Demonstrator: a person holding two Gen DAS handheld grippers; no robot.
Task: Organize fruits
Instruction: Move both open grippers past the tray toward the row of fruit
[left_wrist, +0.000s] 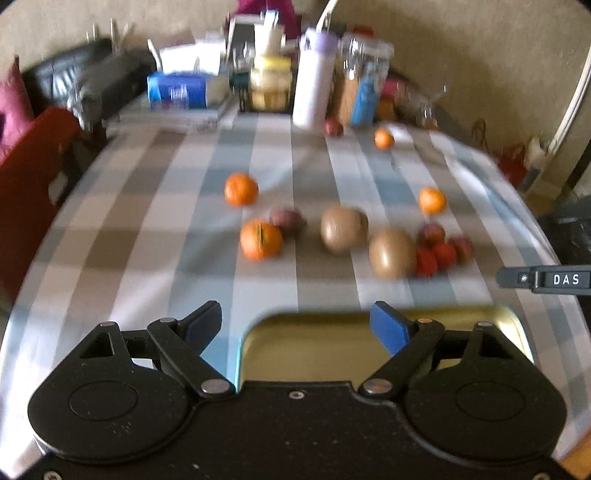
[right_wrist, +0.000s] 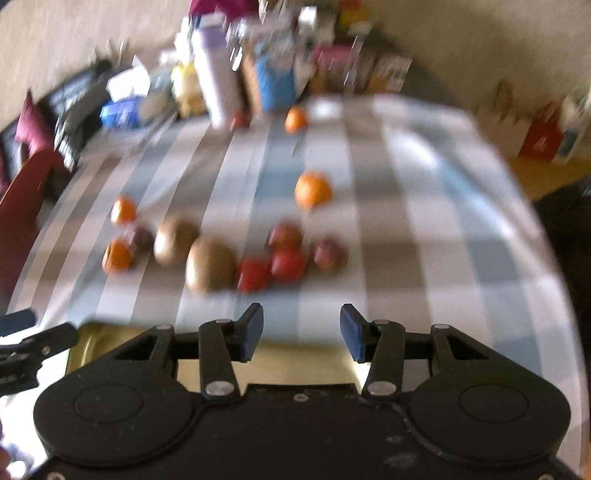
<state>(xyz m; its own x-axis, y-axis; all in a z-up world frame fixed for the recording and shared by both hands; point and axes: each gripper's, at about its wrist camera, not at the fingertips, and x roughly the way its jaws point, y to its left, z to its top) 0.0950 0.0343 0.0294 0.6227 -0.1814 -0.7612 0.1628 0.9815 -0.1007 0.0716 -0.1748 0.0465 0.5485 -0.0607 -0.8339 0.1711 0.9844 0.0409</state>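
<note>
Under both grippers, a tray (left_wrist: 317, 343) waits empty.
Left gripper (left_wrist: 295, 325) and right gripper (right_wrist: 302, 330) spread, empty; fruits (right_wrist: 210, 264) scattered ahead for sorting.

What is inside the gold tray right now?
The visible part of the gold tray holds no fruit. Its near side is hidden under the open left gripper.

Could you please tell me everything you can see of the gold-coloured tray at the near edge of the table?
The tray looks like shiny gold-coloured metal, shallow, with a raised rim and rounded corners. It lies flat on the checked tablecloth at the near edge, and what shows of its inside holds no fruit. Both grippers partly hide it: the left gripper hangs open above it, as does the right gripper. The kiwis and other fruit lie beyond it, apart from its rim.
</note>
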